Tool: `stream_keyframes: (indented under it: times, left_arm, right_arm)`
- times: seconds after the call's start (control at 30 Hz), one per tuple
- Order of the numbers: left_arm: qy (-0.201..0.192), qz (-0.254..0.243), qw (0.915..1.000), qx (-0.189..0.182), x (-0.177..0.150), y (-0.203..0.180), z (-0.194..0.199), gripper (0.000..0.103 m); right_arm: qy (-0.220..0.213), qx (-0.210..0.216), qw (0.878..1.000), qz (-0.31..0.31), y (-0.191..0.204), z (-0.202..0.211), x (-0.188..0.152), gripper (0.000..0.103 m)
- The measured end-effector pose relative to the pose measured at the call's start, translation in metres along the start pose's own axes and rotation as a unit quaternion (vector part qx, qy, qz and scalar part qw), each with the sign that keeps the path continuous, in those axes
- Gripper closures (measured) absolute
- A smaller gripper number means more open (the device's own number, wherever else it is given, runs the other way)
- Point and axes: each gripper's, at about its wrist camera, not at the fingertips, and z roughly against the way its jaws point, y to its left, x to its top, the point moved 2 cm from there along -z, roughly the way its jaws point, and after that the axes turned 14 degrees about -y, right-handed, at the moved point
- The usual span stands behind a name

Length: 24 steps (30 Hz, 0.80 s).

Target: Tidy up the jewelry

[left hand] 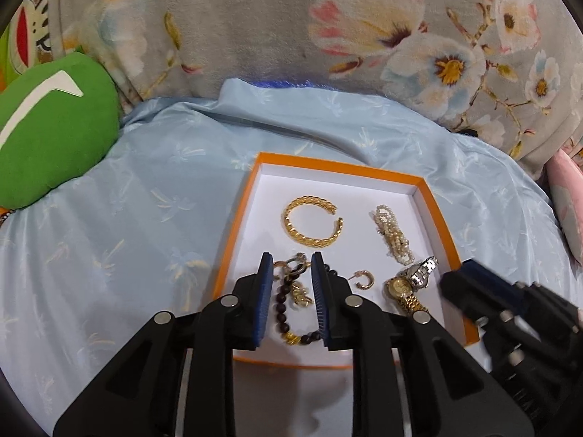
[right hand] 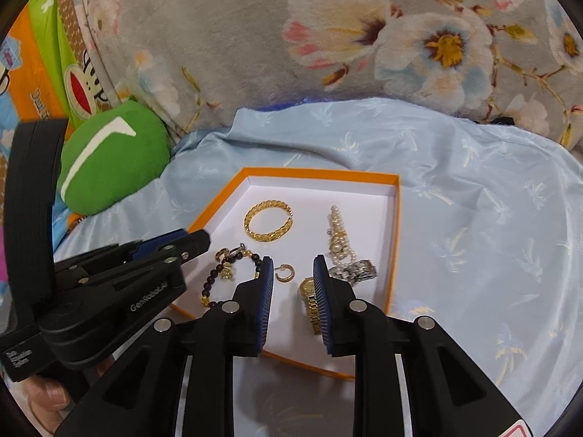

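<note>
Your left gripper (left hand: 291, 258) open, empty, above bead bracelet (left hand: 278, 306). Right gripper (right hand: 293, 260) open, empty. Orange box (left hand: 428, 196) on blue sheet (left hand: 109, 218) holds: 1 gold bangle (left hand: 313, 224), 1 pearl piece (left hand: 391, 235), 1 watch (left hand: 410, 284), 1 hoop earring (left hand: 364, 279).

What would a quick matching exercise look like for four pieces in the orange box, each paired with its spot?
Things:
1. gold bangle
2. pearl bracelet
3. dark bead bracelet
4. gold watch

Places, in the left wrist view:
A. between the left gripper's open fingers
B. far right of the box
C. near right corner
D. far middle of the box

Pairs: 1-D, 2-B, 3-A, 4-C
</note>
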Motion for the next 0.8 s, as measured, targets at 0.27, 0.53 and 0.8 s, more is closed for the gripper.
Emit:
stream_keyframes:
  times: [0.27, 0.53, 0.8]
  left_arm:
    - [-0.017, -0.001, 0.9999, 0.005, -0.036, 0.009, 0.081, 0.082]
    - [0.012, 0.002, 0.9999, 0.008, -0.103, 0.002, 0.146, 0.082]
    - [0.027, -0.020, 0.9989, 0.032, -0.128, -0.014, 0.158, 0.082]
  right_arm:
    - [-0.010, -0.018, 1.000, -0.002, -0.007, 0.083, -0.025, 0.072]
    - [0.035, -0.051, 0.998, 0.008, 0.002, 0.140, -0.099, 0.072]
    - [0.049, -0.046, 0.998, 0.001, 0.016, 0.152, -0.121, 0.071]
